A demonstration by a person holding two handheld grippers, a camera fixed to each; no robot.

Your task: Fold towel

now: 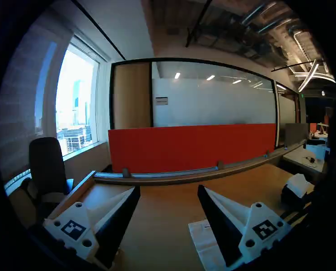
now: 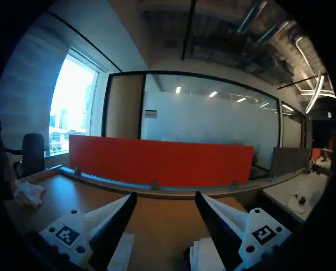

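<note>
White towel (image 1: 203,241) lies flat on the wooden counter (image 1: 168,217), toward its near edge, under my left gripper (image 1: 168,187); fingers apart, empty. My right gripper (image 2: 165,193): likewise spread, holding nothing.

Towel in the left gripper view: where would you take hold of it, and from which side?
On the towel, take the far left corner, coming down from above with the open left claw straddling that edge. It lies flat on the desk, so probably only an edge or corner can be pinched up.
</note>
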